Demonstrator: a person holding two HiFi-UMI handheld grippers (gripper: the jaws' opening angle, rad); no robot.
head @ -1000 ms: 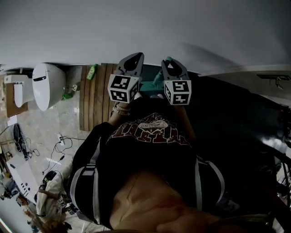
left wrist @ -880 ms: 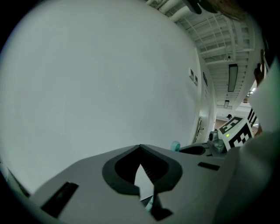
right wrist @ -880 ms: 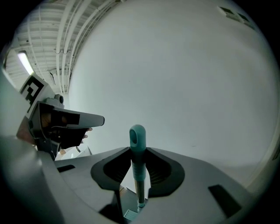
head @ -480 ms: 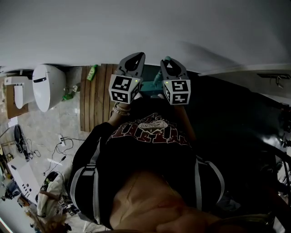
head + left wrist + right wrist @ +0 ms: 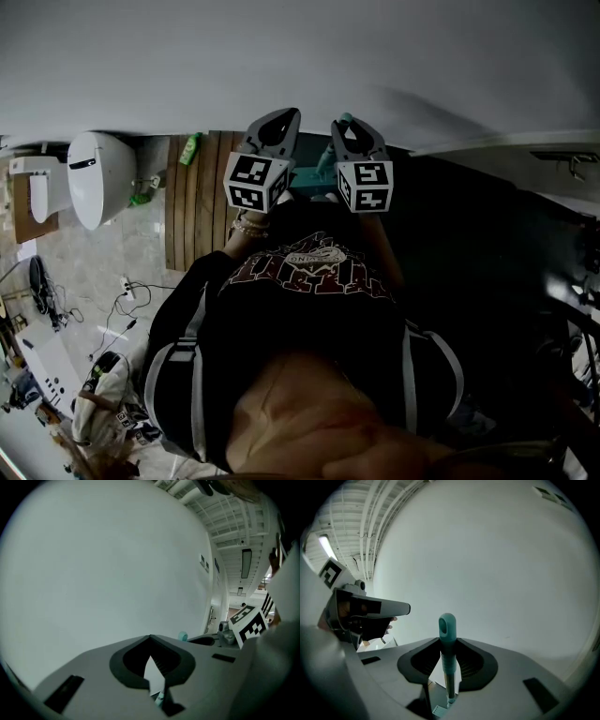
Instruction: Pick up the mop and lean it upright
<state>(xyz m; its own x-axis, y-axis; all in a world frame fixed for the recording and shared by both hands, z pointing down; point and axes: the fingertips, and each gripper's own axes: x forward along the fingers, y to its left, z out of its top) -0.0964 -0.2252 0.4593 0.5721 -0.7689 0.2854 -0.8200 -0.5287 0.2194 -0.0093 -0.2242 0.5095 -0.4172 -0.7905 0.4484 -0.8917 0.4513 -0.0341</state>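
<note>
The right tongs [image 5: 448, 645] clamp the mop [image 5: 447, 626] at its teal handle end, which stands upright before the white wall [image 5: 497, 550]. The left tongs [image 5: 151, 643], just beside, are closed to a narrow slit and hold nothing.

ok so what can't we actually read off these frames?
1. Mop head: in no view. In the head view the person's torso blocks it. In the right gripper view the body of the right gripper cuts off the teal mop handle low down.
2. Handle against the wall or apart: the right gripper view gives no depth.
3. Teal speck under the left gripper, left gripper view: too small to name.
</note>
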